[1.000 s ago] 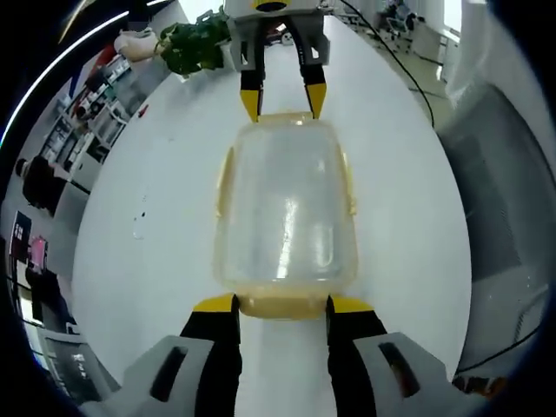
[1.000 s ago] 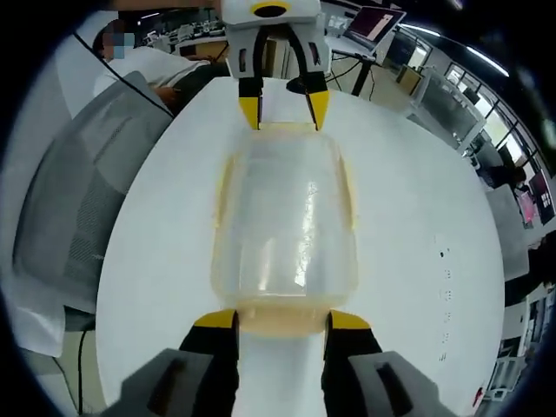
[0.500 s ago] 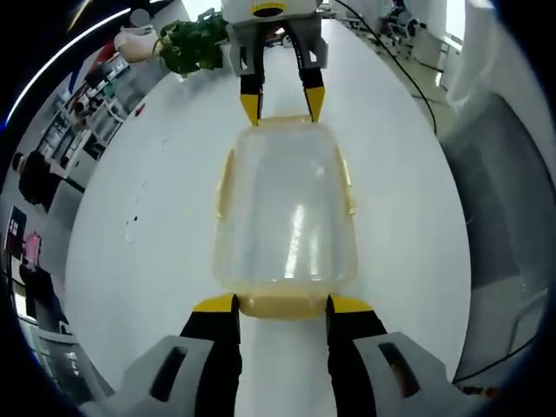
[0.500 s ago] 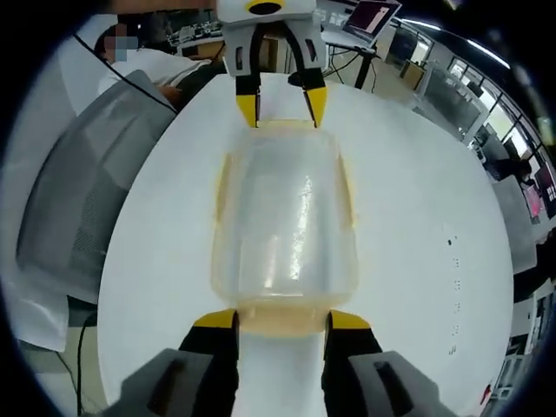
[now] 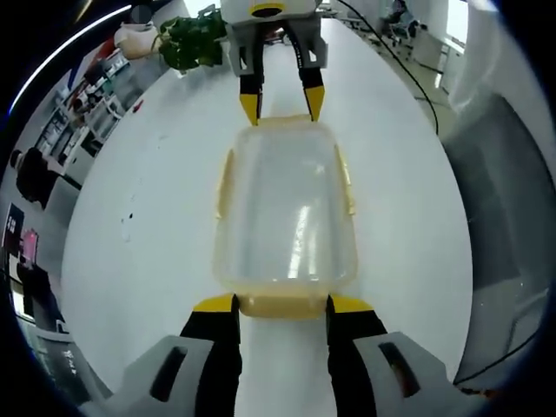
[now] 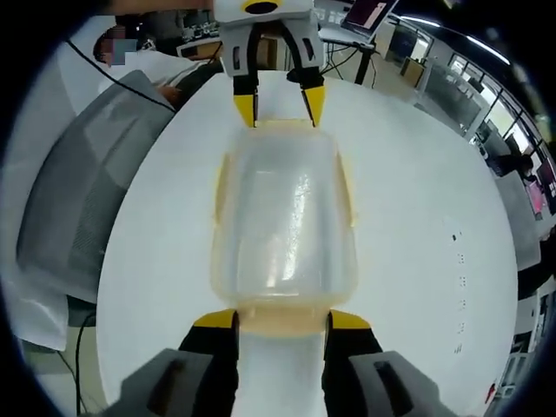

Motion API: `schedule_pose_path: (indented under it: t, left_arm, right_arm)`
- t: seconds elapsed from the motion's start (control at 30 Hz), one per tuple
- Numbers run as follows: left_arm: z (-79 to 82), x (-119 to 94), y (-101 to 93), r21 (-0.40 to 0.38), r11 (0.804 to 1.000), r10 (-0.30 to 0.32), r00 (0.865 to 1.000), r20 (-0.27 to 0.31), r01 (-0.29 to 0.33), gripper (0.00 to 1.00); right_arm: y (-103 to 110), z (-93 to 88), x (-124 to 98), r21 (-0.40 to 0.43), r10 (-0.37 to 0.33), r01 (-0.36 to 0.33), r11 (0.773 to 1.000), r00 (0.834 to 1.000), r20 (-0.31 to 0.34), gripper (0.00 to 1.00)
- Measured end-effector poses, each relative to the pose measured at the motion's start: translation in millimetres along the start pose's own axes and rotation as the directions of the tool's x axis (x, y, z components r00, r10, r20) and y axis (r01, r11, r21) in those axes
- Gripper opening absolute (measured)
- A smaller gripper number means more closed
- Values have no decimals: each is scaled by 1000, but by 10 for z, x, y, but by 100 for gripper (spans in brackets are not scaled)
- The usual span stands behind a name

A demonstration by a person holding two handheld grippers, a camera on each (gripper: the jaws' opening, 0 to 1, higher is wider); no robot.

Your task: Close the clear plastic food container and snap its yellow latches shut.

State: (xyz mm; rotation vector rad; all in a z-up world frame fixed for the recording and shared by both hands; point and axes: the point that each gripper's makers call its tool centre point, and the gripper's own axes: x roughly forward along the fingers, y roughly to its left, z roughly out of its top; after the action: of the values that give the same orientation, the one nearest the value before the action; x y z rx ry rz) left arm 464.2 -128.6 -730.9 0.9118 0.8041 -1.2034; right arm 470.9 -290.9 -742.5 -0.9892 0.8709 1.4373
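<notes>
A clear plastic container with its lid on lies lengthwise on the round white table. Yellow latches run along its long sides. In the left gripper view my left gripper is open, its yellow-tipped jaws on either side of the near end latch. My right gripper stands open at the far end, tips at the lid's edge. The right gripper view mirrors this: my right gripper straddles the near end latch, and the left gripper is at the far end.
A green plant and a white pot stand at the table's far edge. A grey chair sits beside the table. A black cable crosses the tabletop. A person in white and a laptop are beyond the table.
Both views have shifted slightly. The container and both grippers keep the same places relative to each other, jaws still spread at the two ends.
</notes>
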Motion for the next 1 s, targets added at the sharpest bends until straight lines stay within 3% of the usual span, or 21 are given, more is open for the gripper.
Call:
schedule_pose_path:
  t: [0.5, 0.7, 0.77, 0.83, 1.0]
  left_arm:
    - [-43, 57, -12, -7, 1000, -22, 1000, 17, 22, 37]
    - [-56, 53, 25, 0, 1000, 1, 1000, 23, -1, 37]
    - [-88, 50, 17, -12, 1000, 0, 1000, 15, 0, 41]
    - [-124, 41, 18, -7, 1000, 11, 1000, 15, -10, 47]
    - [-173, -48, -8, -36, 999, 6, 1000, 16, -5, 49]
  right_arm:
    - [14, -1, 26, 11, 9, -9, 1000, 1000, 13, 37]
    - [16, -7, 20, 28, 9, -9, 1000, 1000, 22, 38]
    - [26, -10, 13, 25, 11, -11, 1000, 1000, 25, 38]
    - [28, -16, 1, 27, 6, -7, 1000, 1000, 26, 45]
    - [29, -19, -83, 74, -16, 11, 997, 998, 63, 49]
